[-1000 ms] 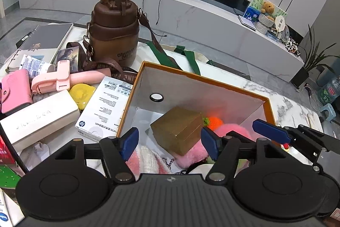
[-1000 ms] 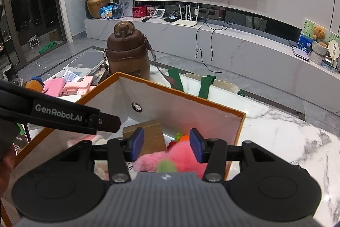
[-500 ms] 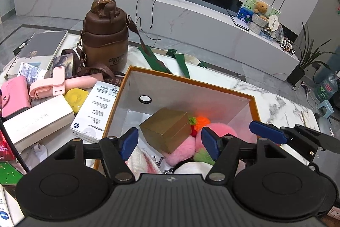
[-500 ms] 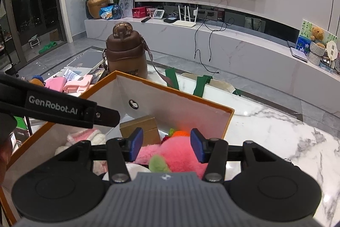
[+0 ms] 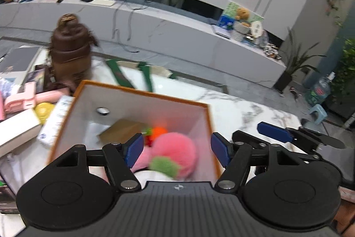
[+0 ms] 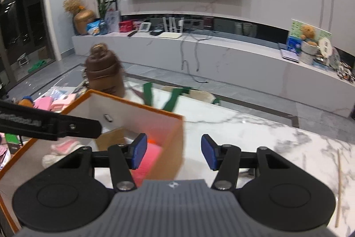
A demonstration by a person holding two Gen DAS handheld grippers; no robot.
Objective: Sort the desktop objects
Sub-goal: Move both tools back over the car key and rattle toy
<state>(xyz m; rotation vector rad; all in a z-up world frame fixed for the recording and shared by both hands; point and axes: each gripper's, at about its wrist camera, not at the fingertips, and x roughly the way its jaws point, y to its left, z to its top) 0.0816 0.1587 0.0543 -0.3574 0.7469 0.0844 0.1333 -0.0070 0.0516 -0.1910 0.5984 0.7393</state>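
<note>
An orange-rimmed white box [image 5: 142, 90] stands on the marble table; it also shows in the right wrist view [image 6: 133, 103]. Inside lie a pink plush toy [image 5: 175, 150], a gold carton [image 5: 122, 128] and an orange piece [image 5: 159, 130]. My left gripper [image 5: 176, 149] is open and empty above the box's near side. My right gripper [image 6: 174, 151] is open and empty, straddling the box's right corner; it shows in the left wrist view [image 5: 275, 132] at the right.
A brown bottle [image 5: 71, 50] stands behind the box. Left of the box lie a pink holder [image 5: 33, 99], a yellow disc [image 5: 43, 110] and white cartons [image 5: 17, 130]. Green straps [image 5: 133, 74] lie behind. A thin stick [image 6: 338, 188] lies at right on the marble table [image 6: 277, 137].
Both grippers have risen and swung to the right, and both have opened wider. The box and its contents have not moved.
</note>
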